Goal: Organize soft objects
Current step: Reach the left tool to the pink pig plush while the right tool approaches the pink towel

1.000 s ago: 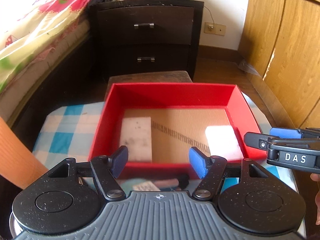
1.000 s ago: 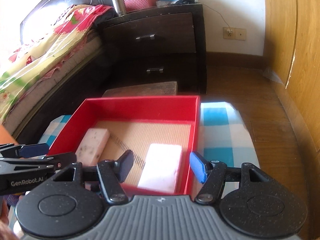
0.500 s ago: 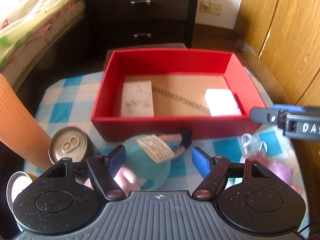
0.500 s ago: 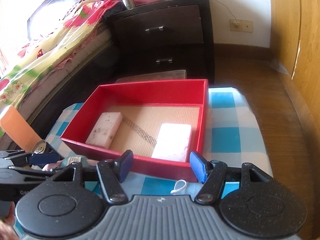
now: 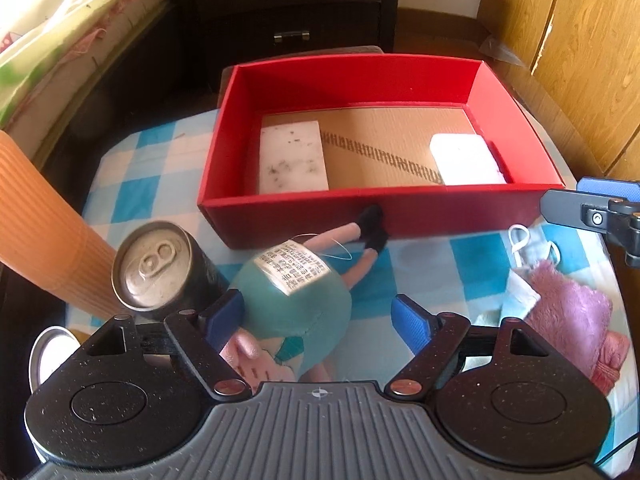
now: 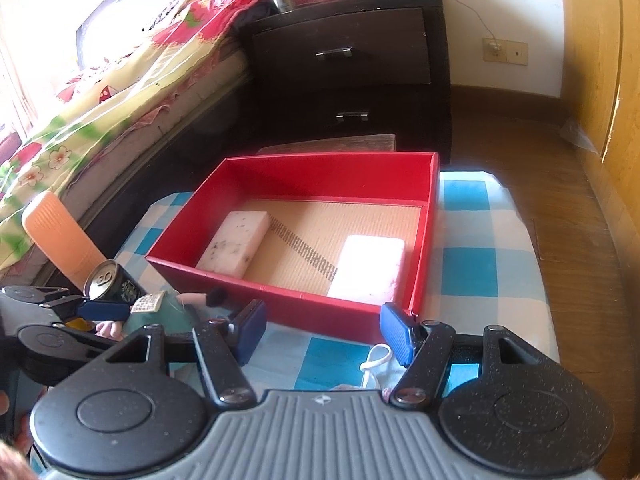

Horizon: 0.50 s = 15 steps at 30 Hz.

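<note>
Compared with a second ago, your left gripper (image 5: 318, 318) has tipped downward: the doll (image 5: 296, 304), the can (image 5: 156, 266) and the purple plush (image 5: 568, 312), none of them in its view then, now fill the foreground. Its jaws are opening, with the doll's teal body between the pads; the left pad looks close to the doll, though you cannot tell whether it touches.

The red box (image 5: 380, 212) sits at twelve o'clock on the checked cloth (image 5: 152, 168). Inside it, a speckled sponge (image 5: 292, 160) lies at the left and a white sponge (image 5: 466, 160) at the right, well apart. The doll's black feet touch the box's near wall.

Your right gripper (image 6: 322, 330) points toward the box's near wall, jaws apart with nothing between them. A white mask loop (image 6: 374, 360) lies just beside its right pad. The can stands at ten o'clock from the doll.
</note>
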Tool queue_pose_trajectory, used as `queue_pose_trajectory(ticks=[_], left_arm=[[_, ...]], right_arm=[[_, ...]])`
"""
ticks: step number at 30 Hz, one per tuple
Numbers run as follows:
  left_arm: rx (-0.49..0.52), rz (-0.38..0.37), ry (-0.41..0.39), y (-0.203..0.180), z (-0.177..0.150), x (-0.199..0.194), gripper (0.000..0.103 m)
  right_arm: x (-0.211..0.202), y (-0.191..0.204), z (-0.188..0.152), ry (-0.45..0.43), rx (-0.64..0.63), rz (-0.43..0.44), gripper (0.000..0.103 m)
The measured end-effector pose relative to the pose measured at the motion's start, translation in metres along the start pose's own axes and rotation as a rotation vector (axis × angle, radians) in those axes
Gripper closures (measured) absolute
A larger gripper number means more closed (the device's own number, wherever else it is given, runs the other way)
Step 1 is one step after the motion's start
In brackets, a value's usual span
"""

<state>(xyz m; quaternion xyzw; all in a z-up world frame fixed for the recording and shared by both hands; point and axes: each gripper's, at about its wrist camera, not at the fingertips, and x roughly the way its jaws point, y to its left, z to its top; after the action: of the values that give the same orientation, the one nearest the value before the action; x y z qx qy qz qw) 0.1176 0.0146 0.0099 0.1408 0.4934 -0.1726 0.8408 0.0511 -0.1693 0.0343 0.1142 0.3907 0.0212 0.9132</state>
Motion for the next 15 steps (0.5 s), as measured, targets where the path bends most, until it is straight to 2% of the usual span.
queue_pose_trajectory(ticks=[12,15], left_arm=[[-0.112,-0.167,0.009,0.006,-0.030,-0.029,0.023],[-0.084,-0.131,0.007,0.006,-0.028,-0.036,0.023]], right_arm=[[-0.025,0.011,-0.027,0.037,0.012,0.041,0.061],[-0.028,0.013,-0.031,0.047,0.016,0.043,0.061]])
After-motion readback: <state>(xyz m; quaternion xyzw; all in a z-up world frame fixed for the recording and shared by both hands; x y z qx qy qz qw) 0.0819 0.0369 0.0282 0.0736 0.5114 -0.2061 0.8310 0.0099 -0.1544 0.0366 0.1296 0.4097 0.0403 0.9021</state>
